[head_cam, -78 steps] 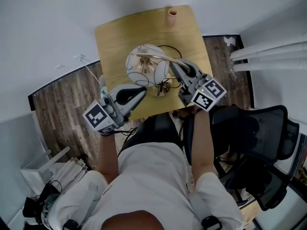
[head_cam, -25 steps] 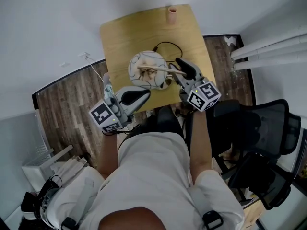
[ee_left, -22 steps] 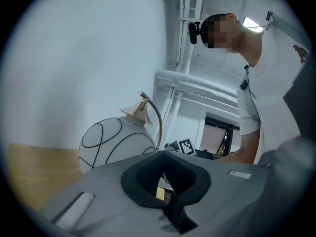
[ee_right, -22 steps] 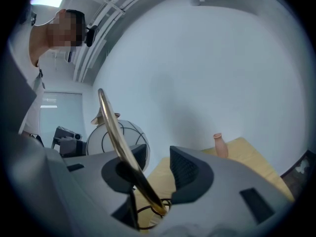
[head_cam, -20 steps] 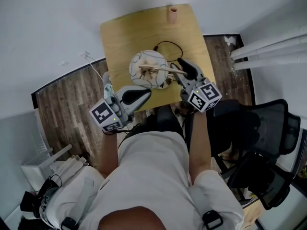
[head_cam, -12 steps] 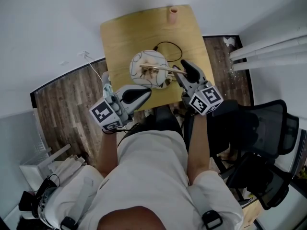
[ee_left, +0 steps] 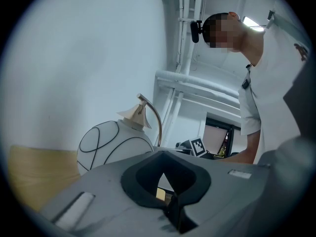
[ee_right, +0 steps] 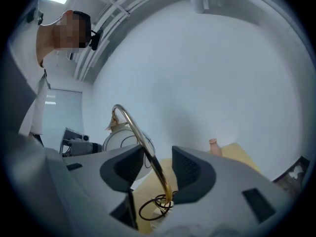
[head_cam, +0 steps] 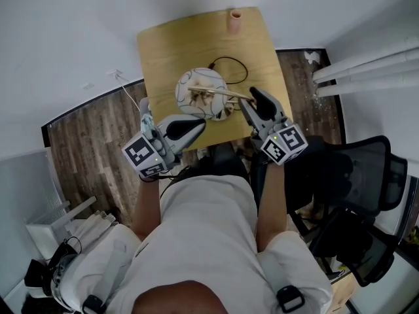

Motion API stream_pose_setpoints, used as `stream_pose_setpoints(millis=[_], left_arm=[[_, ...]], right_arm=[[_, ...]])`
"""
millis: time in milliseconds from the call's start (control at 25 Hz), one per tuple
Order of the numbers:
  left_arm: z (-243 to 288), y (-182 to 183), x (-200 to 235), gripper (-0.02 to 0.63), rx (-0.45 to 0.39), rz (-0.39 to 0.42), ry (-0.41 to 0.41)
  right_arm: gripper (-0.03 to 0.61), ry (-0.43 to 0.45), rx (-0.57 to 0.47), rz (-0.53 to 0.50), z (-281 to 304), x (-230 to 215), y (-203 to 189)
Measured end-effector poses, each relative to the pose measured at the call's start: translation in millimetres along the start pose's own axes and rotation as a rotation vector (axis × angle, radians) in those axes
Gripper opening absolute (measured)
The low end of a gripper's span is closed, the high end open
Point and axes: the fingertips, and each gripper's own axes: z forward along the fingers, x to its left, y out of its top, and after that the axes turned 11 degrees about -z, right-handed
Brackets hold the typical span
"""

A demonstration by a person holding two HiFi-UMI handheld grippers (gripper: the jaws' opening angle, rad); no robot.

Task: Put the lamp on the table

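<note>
1. Location: the lamp (head_cam: 200,93) stands upright on the wooden table (head_cam: 173,44), towards the edge nearest the person. By this placement, the task appears complete or nearly complete.
2. Right gripper (head_cam: 253,101): the jaws are spread to full width and have just been opening. The lamp's curved brass arm (ee_right: 132,127) passes between them, but neither pad presses on it.
3. Left gripper (head_cam: 194,125): the jaws are pressed together with nothing between them. The gripper sits at the near table edge, just beside the globe shade (ee_left: 114,143).
4. Globe shade: it is white with thin dark lines and a smooth, rounded surface.
   - It is probably glass or ceramic, so treat it as fragile and slippery.
   - It looks too wide for either pair of jaws. Do not grip it or knock it.
5. Brass arm: this is a thin, stiff metal tube and the only practical place to take hold.
   - Its round, polished section may twist between the pads.
   - Gripping it low, near the foot, should work best. The shade hangs off to 1 side, which probably makes the lamp top-heavy.
6. Cord (head_cam: 230,64): a loose black loop lies on the table behind the lamp. It is soft and could snag or drag if the lamp is shifted.
7. Withdraw the right gripper straight back along the arm's gap so as not to nudge the lamp.
</note>
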Motion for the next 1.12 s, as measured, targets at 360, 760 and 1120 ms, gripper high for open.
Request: stream_pose_setpoints(millis=[360,760,1120], left_arm=[[-1,7,-4,0.000,-0.008,0.012,-0.015],[-5,18,-17,0.000,-0.030,0.031,-0.013],[-15,34,-18,0.000,-0.058,0.056,0.027]], right_arm=[[0.158,-0.050,0.016,-0.013,-25,10,2],[0.000,-0.026,-0.009,-0.075,-44,49,26],[-0.002,0.123,-0.071,-0.158,-19,95,68]])
